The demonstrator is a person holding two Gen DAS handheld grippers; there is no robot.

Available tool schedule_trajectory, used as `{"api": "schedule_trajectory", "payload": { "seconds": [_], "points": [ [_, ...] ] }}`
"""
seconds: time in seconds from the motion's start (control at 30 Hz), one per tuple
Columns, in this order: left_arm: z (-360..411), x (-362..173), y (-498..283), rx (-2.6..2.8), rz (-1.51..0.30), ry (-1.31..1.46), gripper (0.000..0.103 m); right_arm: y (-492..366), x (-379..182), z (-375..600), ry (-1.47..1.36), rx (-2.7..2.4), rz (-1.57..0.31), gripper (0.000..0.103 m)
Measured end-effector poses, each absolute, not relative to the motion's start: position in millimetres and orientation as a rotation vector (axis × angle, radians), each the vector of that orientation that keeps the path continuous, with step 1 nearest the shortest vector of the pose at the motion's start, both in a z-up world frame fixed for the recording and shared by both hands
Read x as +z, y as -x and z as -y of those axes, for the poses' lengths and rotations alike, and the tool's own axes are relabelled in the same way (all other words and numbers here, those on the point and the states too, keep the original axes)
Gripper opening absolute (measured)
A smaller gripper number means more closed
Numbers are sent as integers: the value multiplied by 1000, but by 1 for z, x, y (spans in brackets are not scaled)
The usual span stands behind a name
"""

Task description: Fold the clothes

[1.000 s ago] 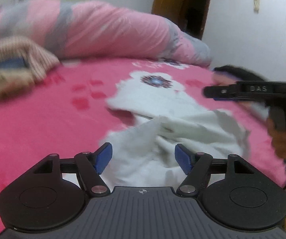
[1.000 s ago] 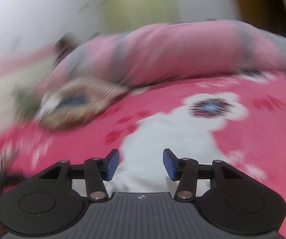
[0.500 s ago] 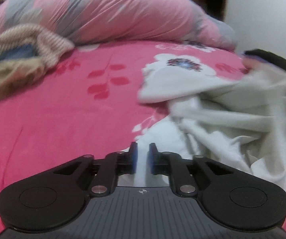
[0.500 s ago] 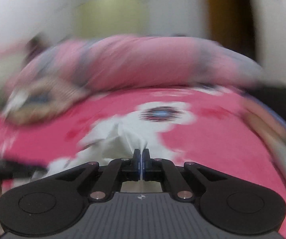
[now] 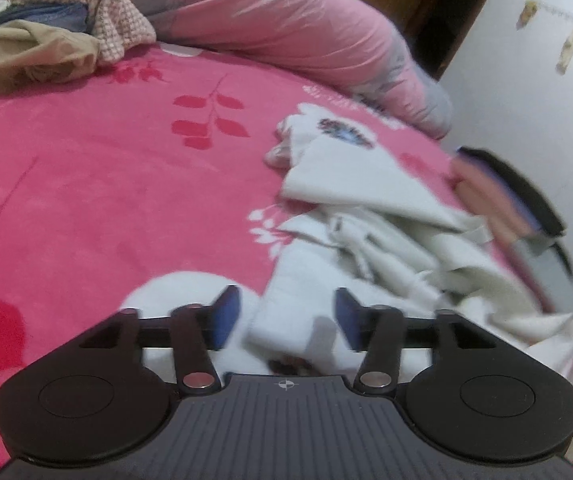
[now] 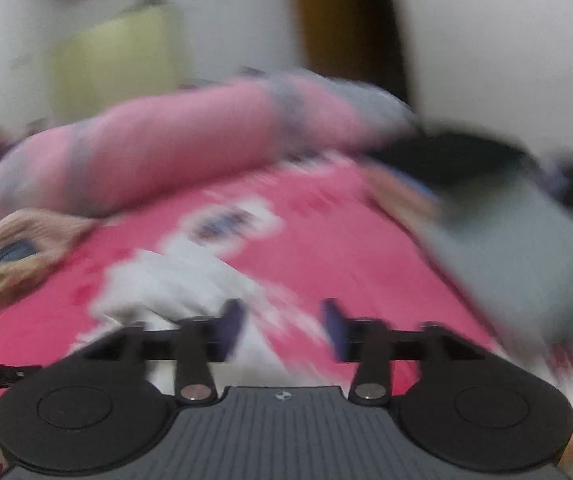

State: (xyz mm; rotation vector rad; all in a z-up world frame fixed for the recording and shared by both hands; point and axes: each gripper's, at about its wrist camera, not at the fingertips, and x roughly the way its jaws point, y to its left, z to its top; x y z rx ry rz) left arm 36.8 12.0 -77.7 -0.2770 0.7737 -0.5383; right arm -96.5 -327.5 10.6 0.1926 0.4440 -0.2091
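A crumpled white garment lies on the pink flowered bedspread, right of centre in the left wrist view. My left gripper hovers low over its near edge. Its jaws are opening, and a flap of the white cloth lies between the blue pads without being pressed. The right wrist view is blurred. There the white garment lies ahead and to the left of my right gripper. Its jaws are opening too, with only cloth and bedspread showing in the gap, nothing gripped.
A pile of other clothes, beige, checked and blue, sits at the far left of the bed. A rolled pink and grey quilt runs along the back. Dark and pink folded items lie at the bed's right edge by the white wall.
Half a second ago both grippers were shut on the white garment; now both have opened and the cloth rests on the bed. The right gripper has swung to the right, and the left view has rolled.
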Motion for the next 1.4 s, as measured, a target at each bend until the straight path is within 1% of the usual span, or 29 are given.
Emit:
{"api": "schedule_trajectory", "payload": {
  "seconds": [0.03,0.17,0.27,0.37,0.4,0.47,0.5,0.53,0.57,0.73,0.87,1.0,1.07,1.17,1.2,1.23,1.27,1.33,1.4],
  "points": [
    [-11,-77,-36,-545,-776,289,68,75,18,314,-146,-142,-442,58],
    [-7,-83,-36,-526,-816,297,68,-28,18,262,-23,68,-525,65],
    [-8,-87,-33,-517,-831,304,68,-104,-7,237,1,148,-651,67],
    [-16,-88,-26,-521,-834,322,68,-157,-38,232,0,105,-791,67],
    [-19,-88,-24,-523,-839,336,68,-174,-49,231,-6,93,-837,65],
    [-25,-89,-20,-531,-847,369,68,-189,-64,243,-102,94,-899,36],
    [-29,-89,-18,-539,-850,389,68,-191,-69,252,-156,96,-919,13],
    [-32,-89,-16,-556,-851,411,68,-186,-69,261,-202,91,-908,4],
    [-35,-90,-15,-581,-851,433,68,-180,-64,269,-241,83,-873,2],
    [-31,-93,-15,-647,-879,482,68,-115,-8,318,-397,7,-582,1],
    [-20,-95,-14,-665,-898,482,68,-36,18,376,-536,-140,-399,1],
    [-9,-98,-15,-667,-914,478,68,44,7,420,-590,-290,-338,1],
    [-5,-98,-19,-655,-921,484,68,73,-13,439,-623,-370,-367,2],
    [0,-99,-27,-631,-932,504,68,106,-52,465,-683,-526,-472,5],
    [2,-99,-29,-621,-936,510,68,117,-61,470,-681,-588,-504,7],
    [2,-100,-31,-612,-939,520,68,127,-67,473,-681,-640,-519,12],
    [3,-100,-33,-603,-942,531,68,139,-70,476,-686,-681,-510,16],
    [3,-101,-35,-589,-945,553,68,162,-67,476,-691,-724,-443,28],
    [3,-102,-36,-572,-944,568,68,167,-54,473,-654,-723,-381,29]
  ]
}}
